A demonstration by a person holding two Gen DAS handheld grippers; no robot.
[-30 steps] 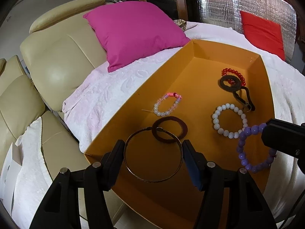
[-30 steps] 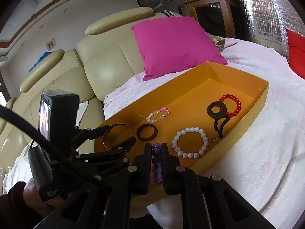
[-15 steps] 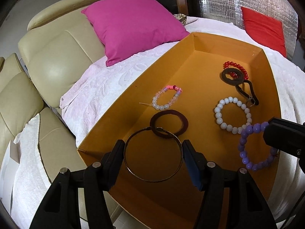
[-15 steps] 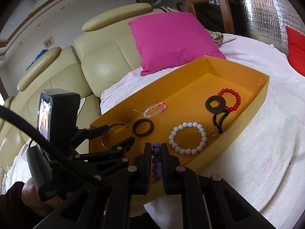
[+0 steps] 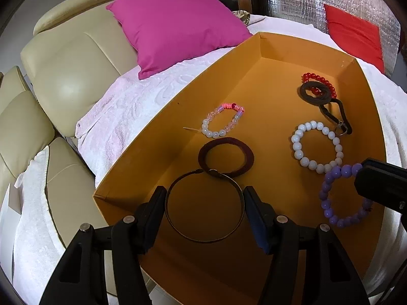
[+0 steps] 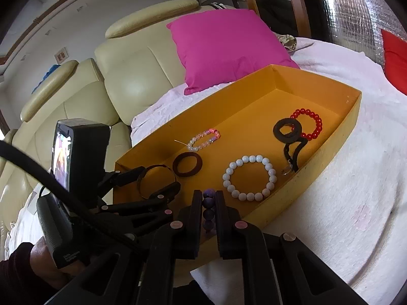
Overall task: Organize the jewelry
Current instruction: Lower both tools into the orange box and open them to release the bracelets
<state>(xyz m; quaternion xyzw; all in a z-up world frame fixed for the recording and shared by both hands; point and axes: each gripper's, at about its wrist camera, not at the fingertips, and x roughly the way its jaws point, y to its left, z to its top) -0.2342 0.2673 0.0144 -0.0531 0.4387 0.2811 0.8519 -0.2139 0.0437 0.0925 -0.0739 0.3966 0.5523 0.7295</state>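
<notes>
My left gripper (image 5: 204, 203) is shut on a thin metal bangle (image 5: 203, 242), held flat across its pads over the near end of the orange tray (image 5: 178, 106). My right gripper (image 6: 208, 203) is shut on a purple bead bracelet (image 6: 208, 200). In the left wrist view the purple bracelet (image 5: 335, 171) hangs from the right gripper's finger (image 5: 381, 185) over the tray's near right side. In the right wrist view the left gripper (image 6: 155, 180) stands just left of mine, over the near end of the tray (image 6: 318, 162).
On the tray floor lie a dark brown ring (image 5: 250, 156), a white bead bracelet (image 5: 296, 147), a pink-and-white bead bracelet (image 5: 213, 134), a red bead bracelet (image 5: 320, 78) and a black cord loop (image 5: 307, 96). The tray rests on a white blanket (image 6: 356, 190). A magenta pillow (image 5: 178, 25) and a cream sofa (image 5: 71, 76) lie behind.
</notes>
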